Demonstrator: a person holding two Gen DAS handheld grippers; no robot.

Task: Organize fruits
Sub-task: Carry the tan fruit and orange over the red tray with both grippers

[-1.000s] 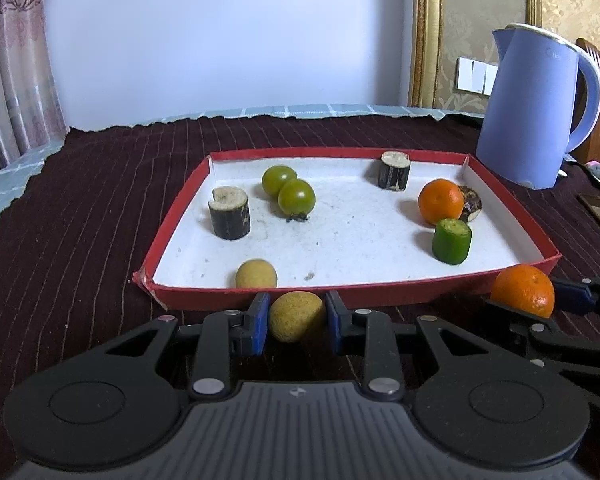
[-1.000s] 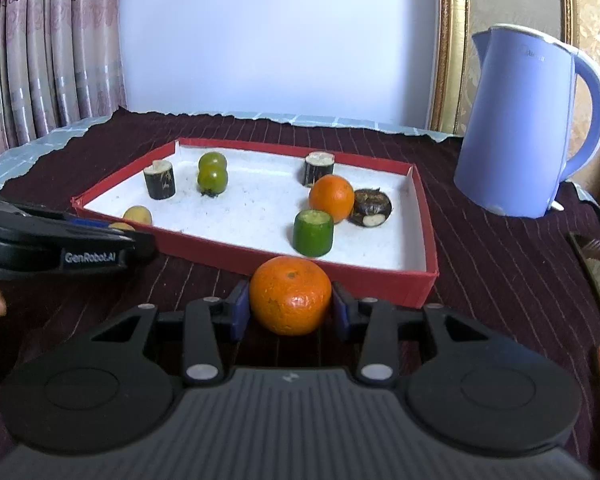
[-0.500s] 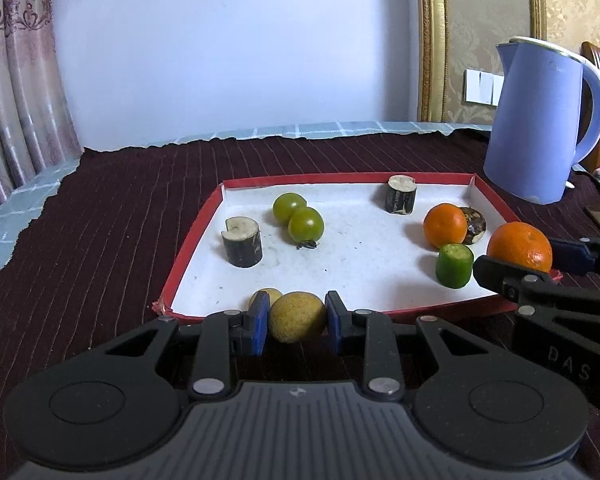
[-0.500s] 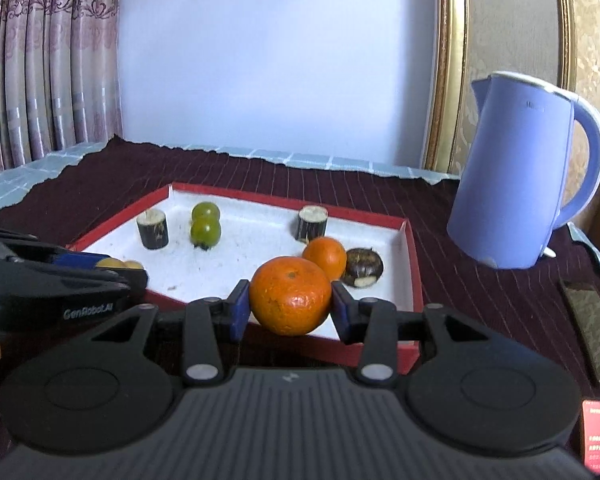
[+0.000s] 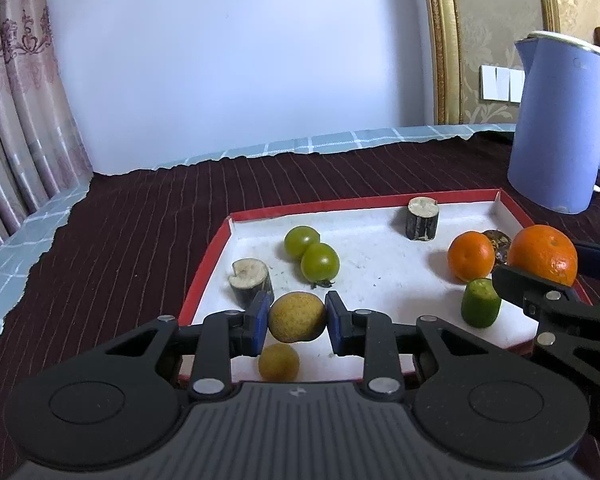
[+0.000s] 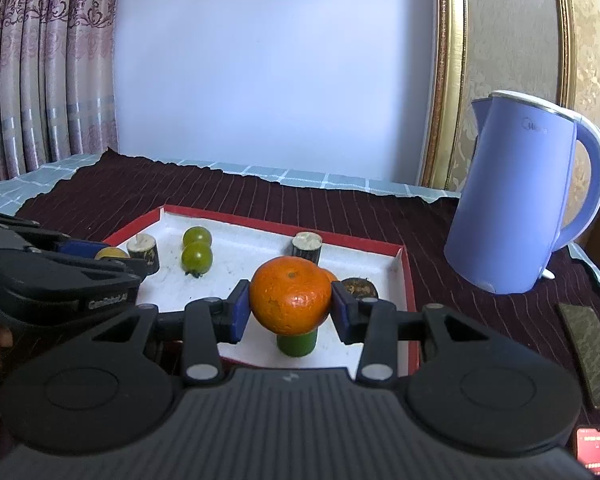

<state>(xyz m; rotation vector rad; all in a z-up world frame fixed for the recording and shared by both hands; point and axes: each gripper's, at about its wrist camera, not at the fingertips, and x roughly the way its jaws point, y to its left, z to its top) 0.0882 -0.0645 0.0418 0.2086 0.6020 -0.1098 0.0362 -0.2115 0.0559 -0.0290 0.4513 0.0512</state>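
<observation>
A blue kettle [image 6: 520, 200] stands on the dark striped cloth [image 6: 440, 240].

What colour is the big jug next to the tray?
The jug is light purple-blue with a white rim, clearest in the right wrist view.

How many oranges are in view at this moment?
2. One orange is clamped in the right tool, above the tray. The other orange lies in the tray, right side, beside a dark fruit. None seems hidden.

Your left gripper [image 5: 297, 318] and right gripper [image 6: 291, 307]: black ribbed bodies, round side discs, silver screws, blue finger pads [image 5: 259, 322]. White "GenRobot.AI" lettering marks the left one's side.
</observation>
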